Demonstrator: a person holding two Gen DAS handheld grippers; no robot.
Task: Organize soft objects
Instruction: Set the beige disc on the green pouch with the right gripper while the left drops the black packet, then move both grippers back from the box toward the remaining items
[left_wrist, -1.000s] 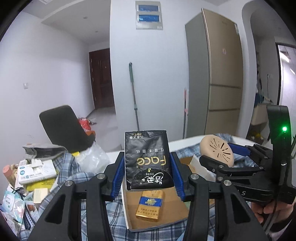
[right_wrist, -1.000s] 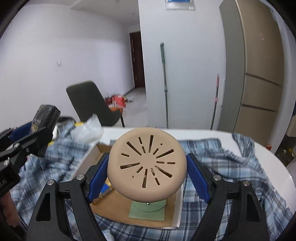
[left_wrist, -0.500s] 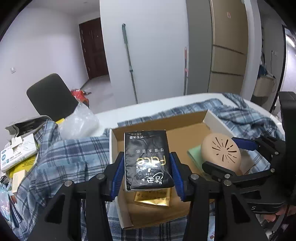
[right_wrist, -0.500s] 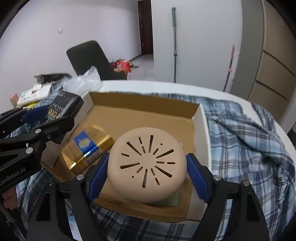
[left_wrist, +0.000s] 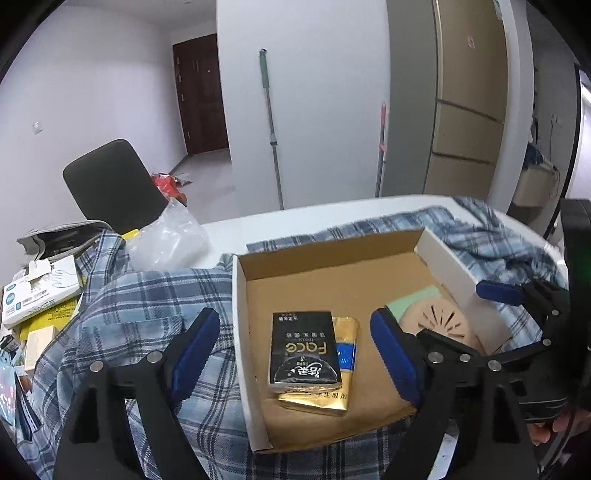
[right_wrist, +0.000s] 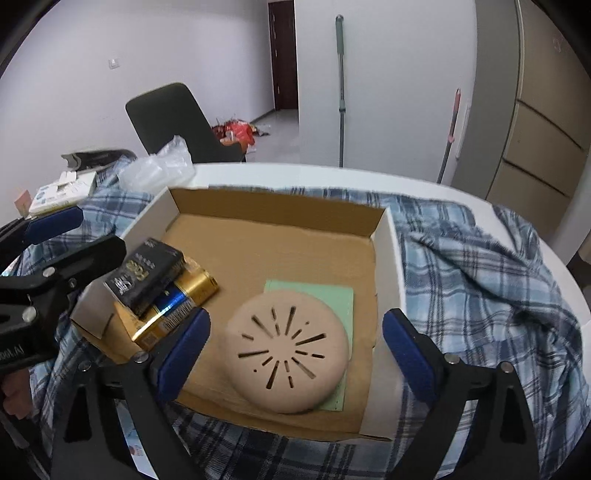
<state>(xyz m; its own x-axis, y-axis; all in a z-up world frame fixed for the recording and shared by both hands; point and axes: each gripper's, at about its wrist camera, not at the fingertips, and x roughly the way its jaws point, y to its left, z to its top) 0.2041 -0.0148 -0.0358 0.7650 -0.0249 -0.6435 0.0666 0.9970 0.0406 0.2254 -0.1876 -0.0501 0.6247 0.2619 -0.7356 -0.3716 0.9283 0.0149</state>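
Both claws are opening over the cardboard box (right_wrist: 384, 236). The left claw (left_wrist: 295, 347) is spreading around the black tissue pack (left_wrist: 303, 350), now lying lengthwise on the gold pack (left_wrist: 332, 391). The right claw (right_wrist: 295, 347) is releasing the beige round sponge (right_wrist: 291, 350) onto the green pad (right_wrist: 325, 295).

A white table (right_wrist: 258, 173) with a rounded edge carries everything, and most of its top is covered by a rumpled blue plaid cloth (right_wrist: 480, 280). A shallow cardboard box (right_wrist: 384, 251) sits on the cloth near the middle. At the table's far left lie a crumpled clear plastic bag (left_wrist: 166, 240) on the bare white top and, beside it, a heap of small packets and boxes (left_wrist: 40, 295).
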